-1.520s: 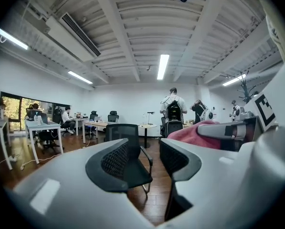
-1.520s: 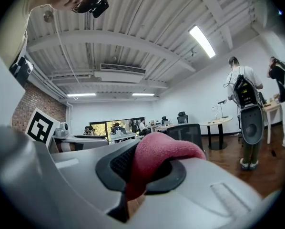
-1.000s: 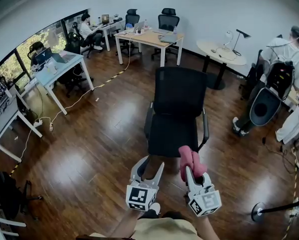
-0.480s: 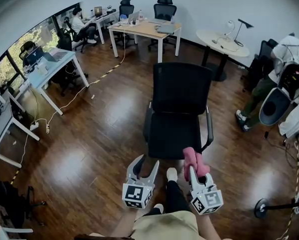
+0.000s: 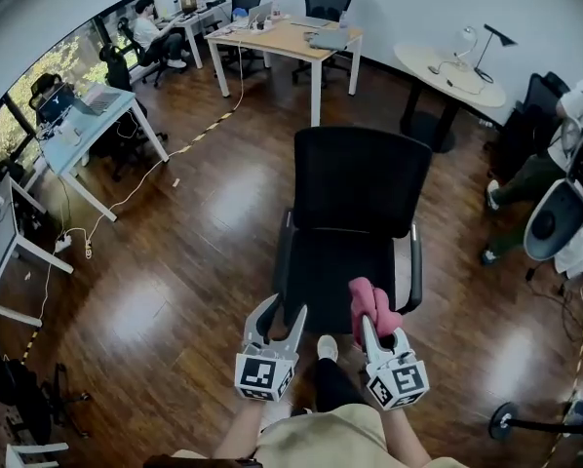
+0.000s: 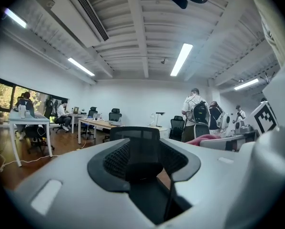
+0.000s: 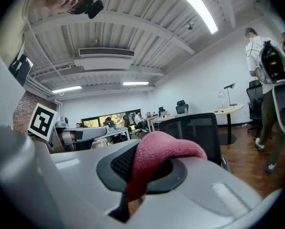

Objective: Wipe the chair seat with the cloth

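Head view: the right gripper point(image 5: 380, 331) holds the cloth point(image 5: 369, 305) over the near right corner of the seat point(image 5: 321, 261). The rest of the seat lies far and left.
Left gripper view: the left gripper point(image 6: 143, 152) has its fingers apart, with nothing in them.
Right gripper view: fingers pinch the cloth, with the chair just ahead.

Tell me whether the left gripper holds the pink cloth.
No, the pink cloth is clamped in the right gripper; the left gripper has its jaws apart and empty.
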